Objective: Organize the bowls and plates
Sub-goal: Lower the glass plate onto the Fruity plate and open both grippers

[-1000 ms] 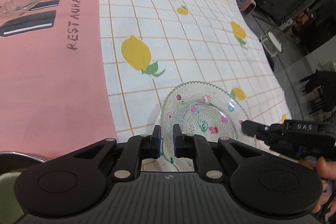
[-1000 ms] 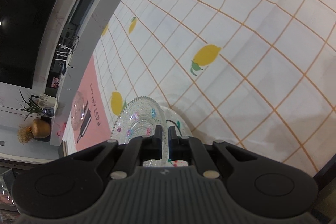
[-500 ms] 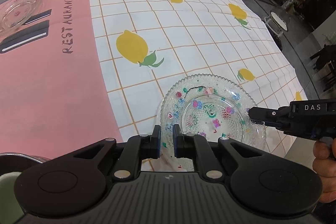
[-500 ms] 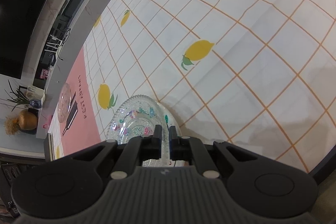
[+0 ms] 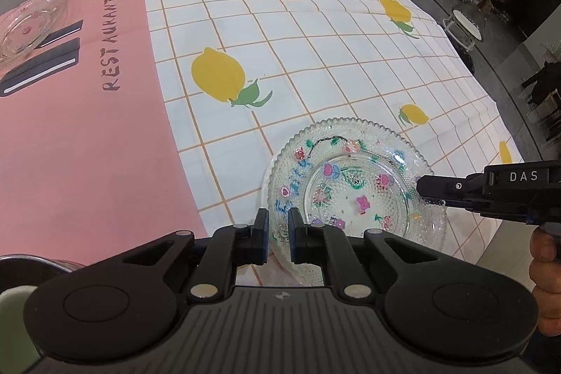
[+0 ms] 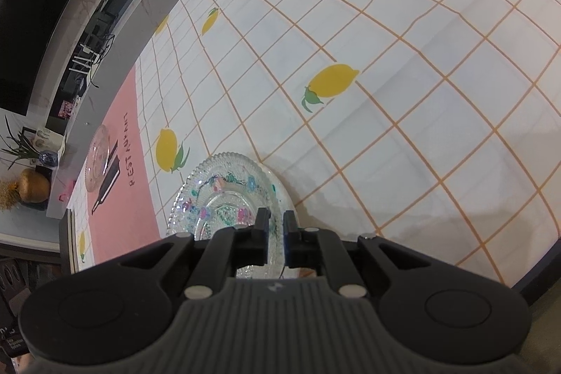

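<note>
Both fingers pairs pinch the patterned glass plate (image 5: 354,188): left gripper (image 5: 278,233) at its near rim, right gripper (image 6: 276,230), now opening, opposite. Released unevenly, the plate may slide off the bench (image 5: 315,34) edge.

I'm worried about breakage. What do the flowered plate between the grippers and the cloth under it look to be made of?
The flowered plate looks like clear pressed glass: the grid lines show through it, its surface is beaded, its rim scalloped, with glossy highlights; clear plastic can't be ruled out. The tablecloth looks like thin matte printed fabric or vinyl, with soft fold creases and flat lemon and grid prints.
</note>
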A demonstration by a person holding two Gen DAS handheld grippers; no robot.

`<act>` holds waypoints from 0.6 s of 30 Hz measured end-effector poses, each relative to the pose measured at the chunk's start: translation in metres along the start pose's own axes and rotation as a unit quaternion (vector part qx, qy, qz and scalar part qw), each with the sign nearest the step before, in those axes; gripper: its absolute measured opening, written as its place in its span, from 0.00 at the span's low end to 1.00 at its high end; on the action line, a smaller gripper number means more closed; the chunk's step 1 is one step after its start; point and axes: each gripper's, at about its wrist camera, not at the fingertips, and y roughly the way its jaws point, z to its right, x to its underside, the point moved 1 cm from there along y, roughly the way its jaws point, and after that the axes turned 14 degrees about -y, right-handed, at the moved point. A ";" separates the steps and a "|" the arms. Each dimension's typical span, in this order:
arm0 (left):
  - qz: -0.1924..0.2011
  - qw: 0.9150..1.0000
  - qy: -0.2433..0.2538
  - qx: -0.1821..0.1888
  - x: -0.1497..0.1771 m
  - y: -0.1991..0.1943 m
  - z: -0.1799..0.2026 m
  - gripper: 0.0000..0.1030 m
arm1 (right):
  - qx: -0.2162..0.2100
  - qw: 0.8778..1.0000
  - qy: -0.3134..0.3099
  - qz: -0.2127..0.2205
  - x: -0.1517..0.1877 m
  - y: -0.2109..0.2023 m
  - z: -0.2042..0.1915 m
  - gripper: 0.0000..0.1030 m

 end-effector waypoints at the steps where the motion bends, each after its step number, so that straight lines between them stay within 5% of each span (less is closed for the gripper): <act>1: 0.001 1.000 0.003 -0.002 0.000 0.000 0.001 0.11 | 0.001 1.000 -0.002 0.000 0.000 0.000 -0.001 0.06; 18: 0.004 0.999 0.036 -0.023 0.006 0.001 0.008 0.12 | 0.032 0.998 -0.058 0.002 0.003 -0.001 -0.017 0.08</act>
